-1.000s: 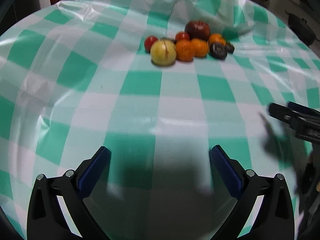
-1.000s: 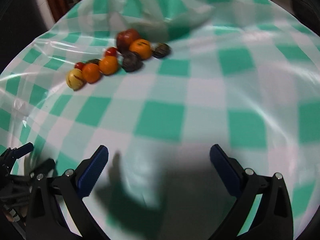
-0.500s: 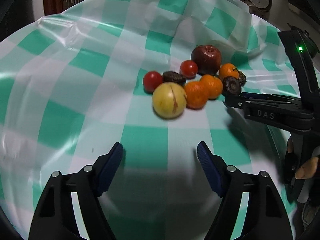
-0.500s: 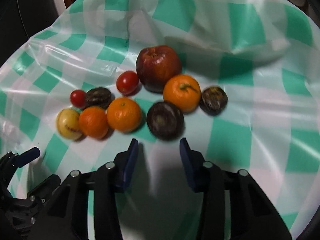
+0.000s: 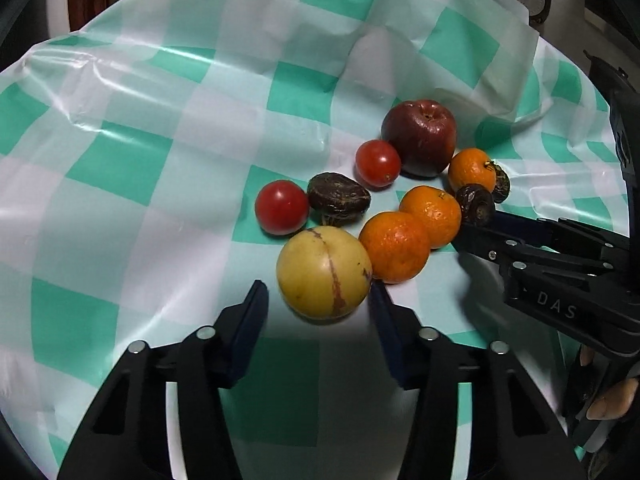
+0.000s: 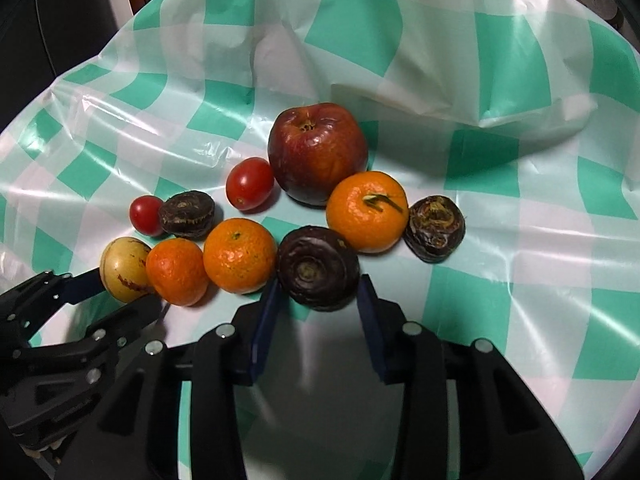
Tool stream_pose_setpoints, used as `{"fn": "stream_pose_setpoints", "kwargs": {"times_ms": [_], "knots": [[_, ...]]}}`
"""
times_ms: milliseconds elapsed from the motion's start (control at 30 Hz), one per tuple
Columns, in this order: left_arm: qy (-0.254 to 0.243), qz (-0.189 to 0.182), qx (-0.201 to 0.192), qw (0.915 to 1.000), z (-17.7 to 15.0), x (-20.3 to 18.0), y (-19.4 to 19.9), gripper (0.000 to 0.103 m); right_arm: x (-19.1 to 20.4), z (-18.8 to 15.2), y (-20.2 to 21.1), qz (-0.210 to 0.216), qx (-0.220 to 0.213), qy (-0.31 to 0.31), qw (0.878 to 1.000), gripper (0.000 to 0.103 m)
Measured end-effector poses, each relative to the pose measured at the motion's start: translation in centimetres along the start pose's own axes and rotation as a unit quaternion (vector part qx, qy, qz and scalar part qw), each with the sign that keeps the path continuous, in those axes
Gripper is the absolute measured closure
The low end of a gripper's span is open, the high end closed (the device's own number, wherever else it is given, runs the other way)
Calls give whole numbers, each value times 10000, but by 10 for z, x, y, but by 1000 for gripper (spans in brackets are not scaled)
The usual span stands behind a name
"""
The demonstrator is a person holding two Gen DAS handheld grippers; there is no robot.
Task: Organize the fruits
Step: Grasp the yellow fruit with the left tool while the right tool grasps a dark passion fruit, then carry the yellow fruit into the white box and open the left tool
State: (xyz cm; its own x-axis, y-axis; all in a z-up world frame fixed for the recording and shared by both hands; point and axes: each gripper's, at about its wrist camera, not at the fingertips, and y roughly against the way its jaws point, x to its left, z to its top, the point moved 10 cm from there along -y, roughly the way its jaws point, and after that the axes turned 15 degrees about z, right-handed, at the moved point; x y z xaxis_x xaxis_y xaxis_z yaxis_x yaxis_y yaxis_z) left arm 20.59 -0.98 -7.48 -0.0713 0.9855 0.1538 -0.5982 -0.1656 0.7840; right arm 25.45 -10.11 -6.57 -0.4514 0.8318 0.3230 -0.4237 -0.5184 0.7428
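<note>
Left wrist: yellow fruit (image 5: 324,273) seam runs roughly vertical.

"DAS" is printed on the right gripper (image 5: 472,216)

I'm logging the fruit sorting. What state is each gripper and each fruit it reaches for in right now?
Left gripper: jaws closing around the yellow fruit, not clearly gripping yet.
Yellow fruit: on the tablecloth, between the left jaws.
Right gripper: shut on the dark fruit.
Dark fruit: gripped, resting on the cloth.
Apple: upright, untouched.
</note>
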Motion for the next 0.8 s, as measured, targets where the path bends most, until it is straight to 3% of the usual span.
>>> {"fn": "stream_pose_setpoints", "kwargs": {"times_ms": [67,367,600,800], "knots": [[19,-69,-16,10000,2,0,-1,61,-7,-3,7,37,-8,-18,10000,59],[338,-302,18,9990,-13,12,13,62,-1,-12,23,-42,-165,-19,9999,64],[385,-261,-379,9982,-44,33,66,62,16,-55,61,146,-250,-87,9995,64],[587,-304,-561,9962,-90,54,116,62,61,-96,104,432,-333,35,9985,64]]}}
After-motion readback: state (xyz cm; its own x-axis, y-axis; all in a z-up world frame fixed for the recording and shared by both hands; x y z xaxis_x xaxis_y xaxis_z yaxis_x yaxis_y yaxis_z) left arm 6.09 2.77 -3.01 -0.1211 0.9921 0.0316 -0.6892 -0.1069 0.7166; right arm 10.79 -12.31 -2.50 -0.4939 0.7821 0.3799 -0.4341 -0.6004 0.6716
